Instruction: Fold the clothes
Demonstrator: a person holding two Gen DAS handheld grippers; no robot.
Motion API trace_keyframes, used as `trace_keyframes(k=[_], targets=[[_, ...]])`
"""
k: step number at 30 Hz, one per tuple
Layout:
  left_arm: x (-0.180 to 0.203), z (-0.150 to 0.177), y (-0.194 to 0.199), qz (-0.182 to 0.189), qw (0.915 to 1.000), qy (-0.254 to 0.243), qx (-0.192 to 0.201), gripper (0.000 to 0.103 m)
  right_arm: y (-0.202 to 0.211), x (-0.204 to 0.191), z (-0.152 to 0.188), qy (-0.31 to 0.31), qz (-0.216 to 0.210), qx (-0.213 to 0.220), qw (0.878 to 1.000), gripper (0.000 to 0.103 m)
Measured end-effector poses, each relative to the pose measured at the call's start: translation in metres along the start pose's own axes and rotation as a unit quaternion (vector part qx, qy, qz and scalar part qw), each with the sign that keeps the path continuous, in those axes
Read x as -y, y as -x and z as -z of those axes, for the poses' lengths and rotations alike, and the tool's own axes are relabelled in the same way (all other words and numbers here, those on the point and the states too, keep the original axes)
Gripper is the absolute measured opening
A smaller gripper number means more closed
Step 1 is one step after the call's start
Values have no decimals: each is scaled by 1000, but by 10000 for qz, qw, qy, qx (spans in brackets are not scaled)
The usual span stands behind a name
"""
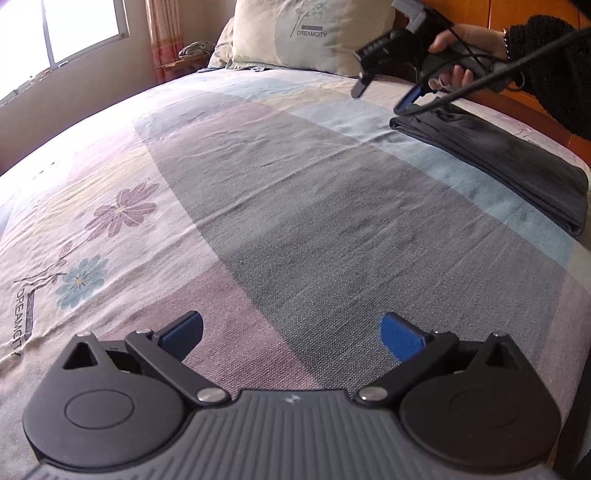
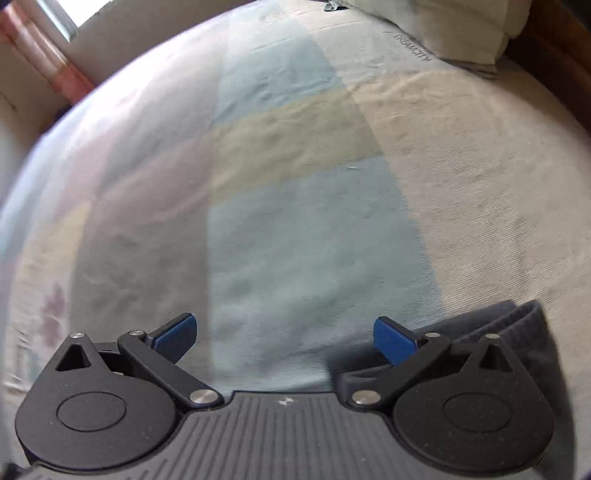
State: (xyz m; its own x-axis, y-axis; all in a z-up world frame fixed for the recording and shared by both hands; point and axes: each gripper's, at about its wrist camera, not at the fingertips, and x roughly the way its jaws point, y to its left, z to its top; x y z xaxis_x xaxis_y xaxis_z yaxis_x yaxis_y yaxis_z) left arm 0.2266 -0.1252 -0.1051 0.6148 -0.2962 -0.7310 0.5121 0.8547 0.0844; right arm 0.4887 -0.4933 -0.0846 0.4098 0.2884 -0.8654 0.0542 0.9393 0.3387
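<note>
A dark grey garment (image 1: 498, 162) lies folded into a long flat bundle on the right side of the bed. In the left wrist view my left gripper (image 1: 291, 336) hangs open over bare bedsheet, far from the garment, with nothing between its blue pads. A hand holds my right gripper (image 1: 384, 88) just above the far end of the bundle, fingers spread apart. In the right wrist view the right gripper (image 2: 284, 336) is open and empty, and one end of the grey garment (image 2: 480, 332) shows beside and under its right finger.
The bed carries a patchwork sheet (image 1: 258, 192) with flower prints. A cream pillow (image 1: 314, 33) leans at the head, next to a wooden headboard (image 1: 480, 11). A window (image 1: 55, 29) and a pink curtain (image 1: 162, 37) stand at the far left. A black cable (image 1: 517, 62) trails from the right gripper.
</note>
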Motion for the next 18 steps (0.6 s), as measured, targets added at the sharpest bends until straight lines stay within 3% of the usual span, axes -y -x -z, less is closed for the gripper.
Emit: trace_keyframes(k=[4,7,14,18], targets=[[-2,0,0,24,10000,65,13,102,-19,-8,8,124,210,-325,9992,103],[-2,0,3,32,10000,57,40,102,-15,-9,6,100,171,-253,9995,103],[4,-4,15,73,9998,39,197,102,86,-2,29,-14,-217,627,9978,103],[15,-4,21,130,9995,-33,275,102,108,18,72,-309,-530,408,9973,103]])
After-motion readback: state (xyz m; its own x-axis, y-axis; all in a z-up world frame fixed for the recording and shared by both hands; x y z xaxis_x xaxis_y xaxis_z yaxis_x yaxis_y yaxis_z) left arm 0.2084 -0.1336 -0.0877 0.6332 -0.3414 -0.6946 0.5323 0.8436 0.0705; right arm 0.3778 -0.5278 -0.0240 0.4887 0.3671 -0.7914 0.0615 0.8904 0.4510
